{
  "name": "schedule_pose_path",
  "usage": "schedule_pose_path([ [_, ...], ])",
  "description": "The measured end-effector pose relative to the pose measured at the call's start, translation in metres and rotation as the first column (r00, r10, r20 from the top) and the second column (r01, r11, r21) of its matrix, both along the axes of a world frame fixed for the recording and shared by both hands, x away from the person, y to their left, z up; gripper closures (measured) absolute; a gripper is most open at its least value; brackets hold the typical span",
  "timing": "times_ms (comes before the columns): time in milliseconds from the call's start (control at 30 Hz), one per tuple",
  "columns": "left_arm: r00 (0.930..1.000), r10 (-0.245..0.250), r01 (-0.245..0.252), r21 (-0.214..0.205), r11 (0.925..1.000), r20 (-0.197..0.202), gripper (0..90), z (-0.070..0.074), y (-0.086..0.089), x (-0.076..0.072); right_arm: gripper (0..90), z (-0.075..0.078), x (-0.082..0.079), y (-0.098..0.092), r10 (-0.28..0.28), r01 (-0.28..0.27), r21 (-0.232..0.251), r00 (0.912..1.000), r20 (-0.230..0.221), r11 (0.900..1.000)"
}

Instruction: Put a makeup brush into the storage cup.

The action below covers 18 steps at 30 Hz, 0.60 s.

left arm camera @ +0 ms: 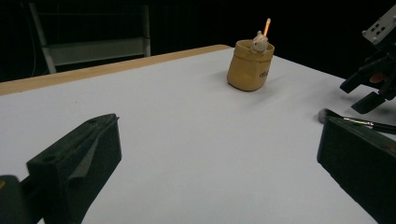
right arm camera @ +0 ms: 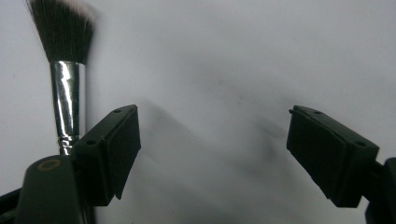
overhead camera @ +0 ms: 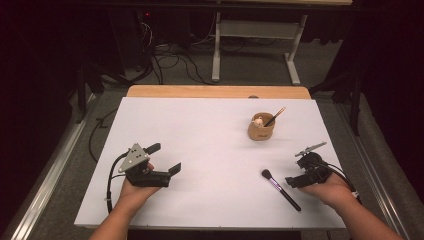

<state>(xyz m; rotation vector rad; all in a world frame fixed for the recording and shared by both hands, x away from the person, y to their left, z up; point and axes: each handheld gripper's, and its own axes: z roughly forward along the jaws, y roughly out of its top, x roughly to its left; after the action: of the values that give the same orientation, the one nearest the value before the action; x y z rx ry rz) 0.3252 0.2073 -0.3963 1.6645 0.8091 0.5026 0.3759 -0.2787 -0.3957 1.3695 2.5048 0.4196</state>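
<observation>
A makeup brush (overhead camera: 281, 189) with dark bristles, a silver ferrule and a black handle lies flat on the white mat (overhead camera: 210, 130), bristles toward the table's middle. My right gripper (overhead camera: 295, 173) hovers just right of it, jaws open. In the right gripper view the brush (right arm camera: 67, 93) lies outside the left jaw, and the gap of the gripper (right arm camera: 212, 149) holds nothing. My left gripper (overhead camera: 166, 157) rests at the mat's left, open and empty (left arm camera: 219, 154). A tan cup (overhead camera: 261, 127) stands at the back right, holding a thin orange-tipped brush (overhead camera: 275, 116) and a small white figure (left arm camera: 259, 42).
A wooden table edge (overhead camera: 215, 91) borders the mat at the far side. Beyond it are floor cables (overhead camera: 170, 60) and a white desk frame (overhead camera: 255, 45). From the left gripper view the right gripper (left arm camera: 373, 88) hangs above the brush (left arm camera: 355, 122).
</observation>
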Motion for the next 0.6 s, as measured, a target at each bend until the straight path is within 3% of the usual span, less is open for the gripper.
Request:
schedule_pose_path([
  [267,1.0,0.0,0.0,0.003,1.0,0.001,0.5,0.0,-0.001,0.0,26.9,0.002,-0.006,0.001,0.041,-0.042,-0.02,0.9983,-0.042,0.9989],
  [600,1.0,-0.004,0.004,0.009,1.0,0.0,0.5,0.0,-0.002,0.0,35.6,0.016,-0.016,0.005,0.078,-0.082,-0.043,0.9937,-0.08,0.9957],
])
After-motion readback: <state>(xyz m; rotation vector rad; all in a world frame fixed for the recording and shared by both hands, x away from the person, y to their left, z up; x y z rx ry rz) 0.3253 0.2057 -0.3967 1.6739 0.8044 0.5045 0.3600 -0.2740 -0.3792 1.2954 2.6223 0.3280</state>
